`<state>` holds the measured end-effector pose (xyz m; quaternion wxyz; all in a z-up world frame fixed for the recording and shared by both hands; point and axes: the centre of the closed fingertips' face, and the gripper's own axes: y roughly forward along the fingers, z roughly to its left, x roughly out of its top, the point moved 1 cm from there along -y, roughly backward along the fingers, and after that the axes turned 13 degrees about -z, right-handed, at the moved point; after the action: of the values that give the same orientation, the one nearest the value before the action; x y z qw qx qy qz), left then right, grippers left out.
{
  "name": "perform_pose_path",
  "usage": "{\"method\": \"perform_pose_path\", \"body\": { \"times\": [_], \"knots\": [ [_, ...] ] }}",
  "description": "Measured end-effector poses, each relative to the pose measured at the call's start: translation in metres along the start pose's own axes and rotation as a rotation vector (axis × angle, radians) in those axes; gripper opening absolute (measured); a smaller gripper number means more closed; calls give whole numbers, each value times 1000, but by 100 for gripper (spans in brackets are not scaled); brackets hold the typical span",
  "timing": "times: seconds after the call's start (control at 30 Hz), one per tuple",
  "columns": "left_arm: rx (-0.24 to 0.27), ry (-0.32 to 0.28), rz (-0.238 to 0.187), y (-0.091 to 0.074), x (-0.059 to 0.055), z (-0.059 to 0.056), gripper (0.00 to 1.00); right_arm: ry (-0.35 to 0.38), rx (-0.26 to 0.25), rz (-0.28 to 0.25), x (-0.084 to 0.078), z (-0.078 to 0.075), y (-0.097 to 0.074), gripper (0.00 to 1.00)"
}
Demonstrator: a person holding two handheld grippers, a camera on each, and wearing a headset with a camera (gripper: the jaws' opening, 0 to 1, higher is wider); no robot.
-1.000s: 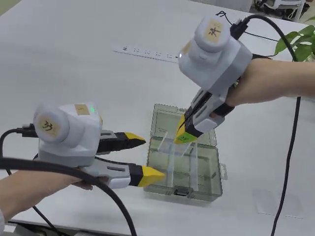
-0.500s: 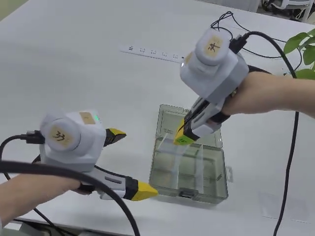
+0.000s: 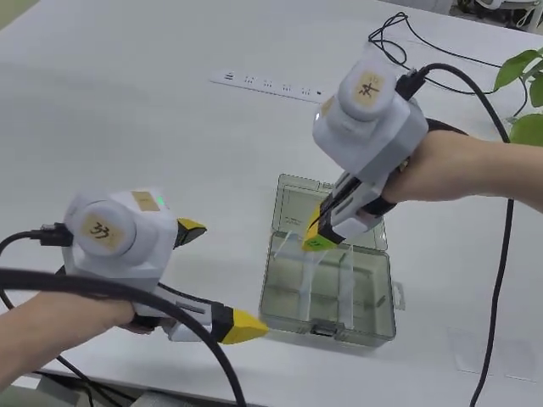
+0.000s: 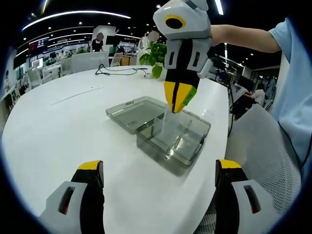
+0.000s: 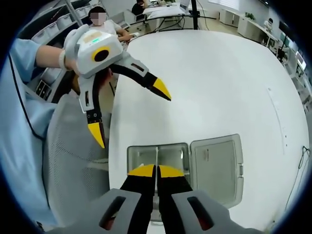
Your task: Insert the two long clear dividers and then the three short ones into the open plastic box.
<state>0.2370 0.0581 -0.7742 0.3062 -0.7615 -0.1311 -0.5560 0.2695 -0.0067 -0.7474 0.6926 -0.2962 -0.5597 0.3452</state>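
The open clear plastic box (image 3: 373, 298) lies near the table's front edge, its lid (image 3: 299, 197) flat behind it. Clear dividers (image 3: 344, 287) stand upright inside. My right gripper (image 3: 316, 241) points down over the box's back left part, shut on a clear divider (image 4: 170, 123) whose lower end is in the box (image 4: 192, 146). In the right gripper view the jaws (image 5: 156, 170) are closed on the divider's thin edge (image 5: 157, 155) above the box (image 5: 141, 157). My left gripper (image 3: 219, 277) hangs open and empty, left of the box; its jaws (image 4: 159, 168) are wide apart.
A white power strip (image 3: 271, 86) lies at the back of the table, with black cables (image 3: 397, 36) and a green plant (image 3: 528, 75) at the far right. The table's front edge runs just below the box. A mesh chair (image 5: 73, 161) stands beside the table.
My left gripper has drawn back to the left, away from the box's front corner. The right gripper stays shut on the divider over the box. The head camera has shifted.
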Motion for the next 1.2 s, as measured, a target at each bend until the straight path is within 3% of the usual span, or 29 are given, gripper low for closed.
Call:
{"method": "perform_pose_path", "body": {
  "times": [0.43,0.77,1.2],
  "knots": [
    [7,-17,-6,-1,0,-1,92,-19,-7,1,-2,2,6,2],
    [5,-32,-10,-1,-1,6,91,-80,-21,44,1,2,20,2],
    [6,-40,-15,-4,2,9,89,-95,-60,14,-4,-7,32,2]
  ]
}}
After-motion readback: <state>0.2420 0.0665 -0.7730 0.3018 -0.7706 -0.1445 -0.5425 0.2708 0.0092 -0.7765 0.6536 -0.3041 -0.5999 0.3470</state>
